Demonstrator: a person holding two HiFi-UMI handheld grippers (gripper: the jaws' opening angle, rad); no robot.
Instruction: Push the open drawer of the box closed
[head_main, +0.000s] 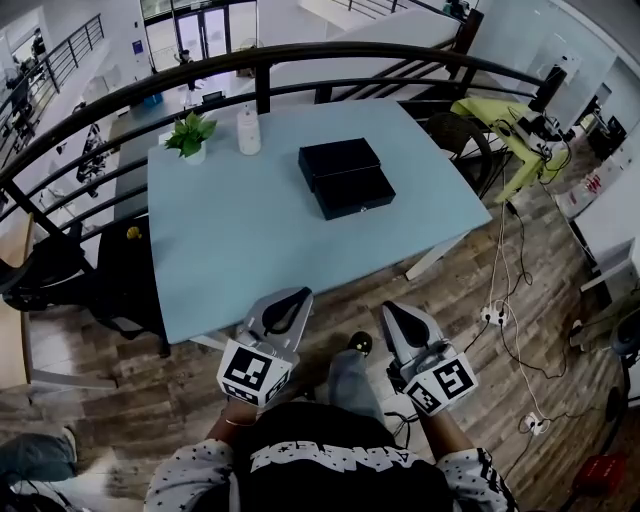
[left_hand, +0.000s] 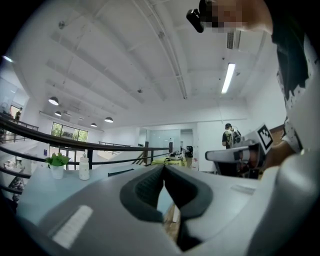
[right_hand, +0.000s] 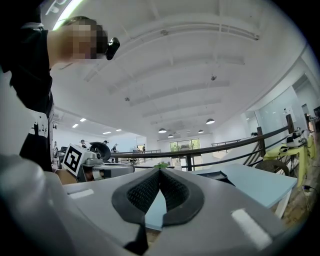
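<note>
A black box (head_main: 345, 178) sits on the light blue table (head_main: 230, 240), toward its far right part, with its drawer (head_main: 357, 194) pulled out toward me. Both grippers hang in front of the table's near edge, well short of the box. My left gripper (head_main: 300, 293) is shut with nothing in it, its tips touching in the left gripper view (left_hand: 164, 167). My right gripper (head_main: 392, 308) is also shut and empty (right_hand: 160, 170). Each points level at the table. The box shows only as a thin dark sliver (left_hand: 120, 172) and a low dark slab (right_hand: 220, 175).
A potted plant (head_main: 190, 135) and a white bottle (head_main: 248, 130) stand at the table's far left. A black curved railing (head_main: 300, 60) runs behind the table. A black chair (head_main: 120, 280) sits at the table's left, cables (head_main: 510, 330) lie on the wooden floor at right.
</note>
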